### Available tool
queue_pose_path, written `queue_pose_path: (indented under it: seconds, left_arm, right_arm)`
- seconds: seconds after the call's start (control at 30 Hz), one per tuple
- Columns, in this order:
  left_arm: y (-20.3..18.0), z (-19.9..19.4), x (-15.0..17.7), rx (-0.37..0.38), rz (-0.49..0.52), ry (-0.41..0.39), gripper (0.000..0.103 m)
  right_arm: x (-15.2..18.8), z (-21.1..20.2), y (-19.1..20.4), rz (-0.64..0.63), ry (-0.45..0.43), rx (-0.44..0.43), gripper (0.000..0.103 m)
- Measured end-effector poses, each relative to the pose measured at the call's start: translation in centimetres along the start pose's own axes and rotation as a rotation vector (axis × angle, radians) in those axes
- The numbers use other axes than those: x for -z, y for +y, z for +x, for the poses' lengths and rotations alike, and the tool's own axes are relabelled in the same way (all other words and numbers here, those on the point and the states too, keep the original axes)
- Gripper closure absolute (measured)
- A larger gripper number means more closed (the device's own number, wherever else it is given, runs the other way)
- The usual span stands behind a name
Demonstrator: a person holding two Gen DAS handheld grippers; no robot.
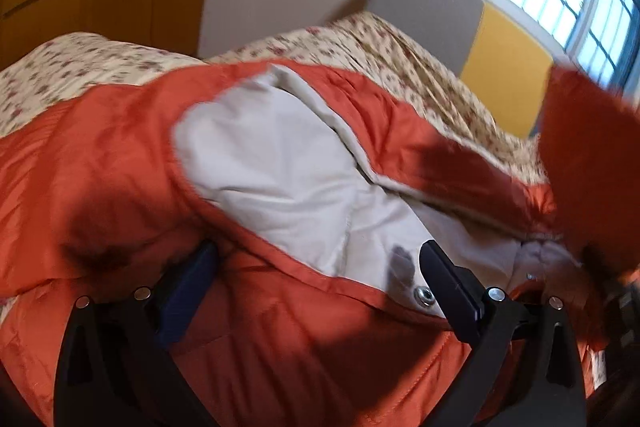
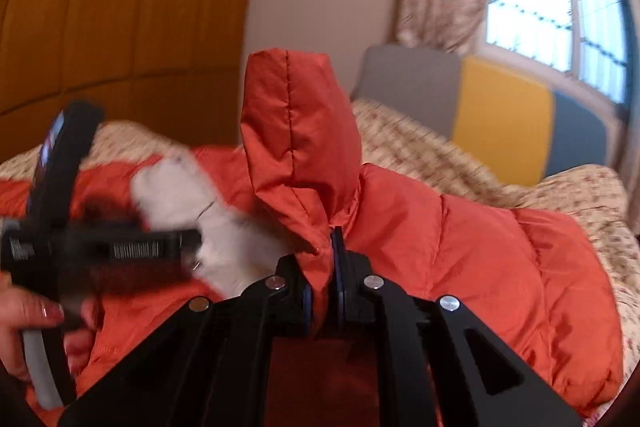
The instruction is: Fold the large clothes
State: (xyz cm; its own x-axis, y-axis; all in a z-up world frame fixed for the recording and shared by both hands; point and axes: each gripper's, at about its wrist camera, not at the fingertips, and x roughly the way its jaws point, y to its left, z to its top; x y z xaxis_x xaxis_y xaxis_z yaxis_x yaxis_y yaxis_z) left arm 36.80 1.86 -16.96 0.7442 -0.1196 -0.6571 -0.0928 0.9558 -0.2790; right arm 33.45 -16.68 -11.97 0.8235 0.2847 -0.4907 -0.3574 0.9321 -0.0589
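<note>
Across the lower half of the left wrist view, the puffy orange quilted jacket with pale grey lining (image 1: pixel 280 167) lies spread on the floral cream bedspread (image 1: pixel 420 67), its silver snap button (image 1: pixel 425 296) showing between the spread-apart fingers of the left gripper (image 1: pixel 316 267), which clasp nothing. Only the right wrist view shows the pointed orange hood (image 2: pixel 296 131) standing upright at frame centre, the right gripper (image 2: pixel 334 251) clenched on its fabric, and a hand (image 2: pixel 36 323) at lower left holding the other tool.

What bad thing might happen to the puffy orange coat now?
The right hand-held gripper pinches only a thin bit of the slippery coat near the hood, so it might slide out. The left hand-held gripper is open over the white lining, so that side could flop and bunch on the bed.
</note>
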Motion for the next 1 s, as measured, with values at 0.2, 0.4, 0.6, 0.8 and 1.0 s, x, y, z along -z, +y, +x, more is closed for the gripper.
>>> queue_pose_path:
  seconds: [0.2, 0.4, 0.6, 0.8, 1.0]
  left_arm:
    - [1.0, -1.1, -0.2, -0.013, -0.061, -0.050, 0.003]
    - [1.9, -2.5, 0.0, 0.028, -0.107, -0.092, 0.004]
    - [3.0, -6.1, 0.5, 0.031, -0.169, -0.207, 0.004]
    - [-0.2, -5.9, 0.1, 0.179, -0.068, -0.089, 0.004]
    - [-3.5, -0.8, -0.2, 0.145, 0.020, 0.126, 0.057]
  right_arm:
    - [1.9, 1.9, 2.5, -0.090, 0.167, -0.142, 0.090]
    - [2.2, -3.9, -0.6, 0.033, 0.022, -0.089, 0.046]
    - [2.8, -9.1, -6.2, 0.276, -0.133, 0.105, 0.048]
    - [5.2, -9.9, -14.8, 0.645, -0.047, 0.413, 0.076]
    - [6.1, -5.9, -17.2, 0.675, 0.083, 0.367, 0.079]
